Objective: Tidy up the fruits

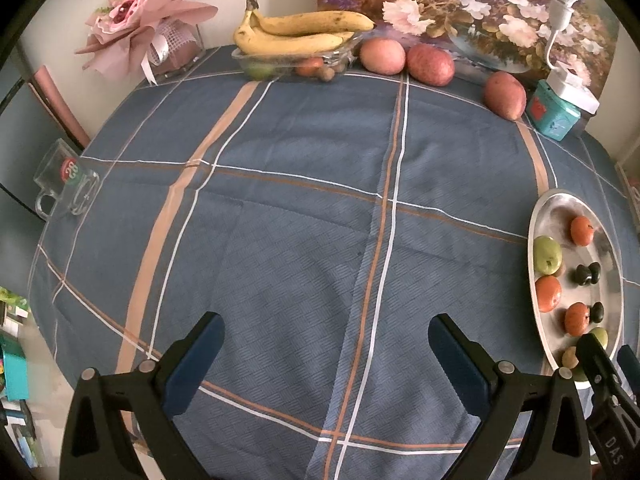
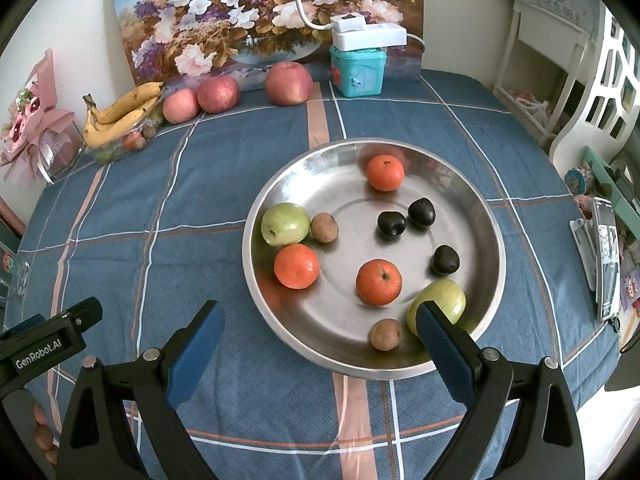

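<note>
A round steel plate (image 2: 480,224) sits on the blue checked tablecloth and holds three oranges (image 2: 378,282), two green fruits (image 2: 285,224), three dark plums (image 2: 391,224) and two brown nuts (image 2: 385,334). My right gripper (image 2: 320,332) is open and empty over the plate's near rim, its right finger in front of the nearer green fruit (image 2: 444,300). My left gripper (image 1: 324,344) is open and empty over bare cloth, left of the plate (image 1: 560,208). A glass dish with bananas (image 1: 296,34) and three red apples (image 1: 382,56) stand at the table's back.
A teal box (image 2: 358,70) with a white lamp base stands before a flower painting (image 2: 256,12). A pink bouquet (image 1: 136,20) is at the back left, a glass mug (image 1: 66,184) at the left edge. A phone (image 2: 606,256) lies at the right edge, by a white chair.
</note>
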The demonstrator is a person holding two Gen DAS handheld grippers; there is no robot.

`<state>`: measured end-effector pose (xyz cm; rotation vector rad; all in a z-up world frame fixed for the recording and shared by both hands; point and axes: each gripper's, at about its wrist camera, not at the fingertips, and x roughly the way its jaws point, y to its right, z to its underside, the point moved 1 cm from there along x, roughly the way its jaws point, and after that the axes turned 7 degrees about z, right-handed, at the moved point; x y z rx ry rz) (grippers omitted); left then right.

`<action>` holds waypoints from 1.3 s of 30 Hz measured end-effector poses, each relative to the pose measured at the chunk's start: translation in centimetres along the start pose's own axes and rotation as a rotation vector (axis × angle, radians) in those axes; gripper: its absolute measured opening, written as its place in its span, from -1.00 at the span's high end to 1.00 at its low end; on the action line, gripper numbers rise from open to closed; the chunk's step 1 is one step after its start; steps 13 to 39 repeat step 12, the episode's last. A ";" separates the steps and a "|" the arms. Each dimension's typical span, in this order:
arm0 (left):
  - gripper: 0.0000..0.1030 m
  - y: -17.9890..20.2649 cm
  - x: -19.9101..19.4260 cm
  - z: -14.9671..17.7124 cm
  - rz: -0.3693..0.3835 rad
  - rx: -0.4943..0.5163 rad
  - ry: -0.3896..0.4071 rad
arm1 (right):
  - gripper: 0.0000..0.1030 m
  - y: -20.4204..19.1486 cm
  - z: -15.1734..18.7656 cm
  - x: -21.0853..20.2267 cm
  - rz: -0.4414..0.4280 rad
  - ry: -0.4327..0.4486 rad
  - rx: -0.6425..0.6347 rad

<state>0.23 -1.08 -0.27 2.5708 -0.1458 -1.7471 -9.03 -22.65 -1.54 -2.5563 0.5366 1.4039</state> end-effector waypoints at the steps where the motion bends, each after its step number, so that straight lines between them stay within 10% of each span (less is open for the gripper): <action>1: -1.00 0.0 0.0 0.1 -0.001 0.000 0.000 | -0.87 0.0 0.0 0.0 0.000 0.000 0.000; 39: -1.00 0.1 -0.1 0.0 -0.001 0.019 0.005 | -0.87 0.1 0.0 0.0 -0.002 -0.003 -0.002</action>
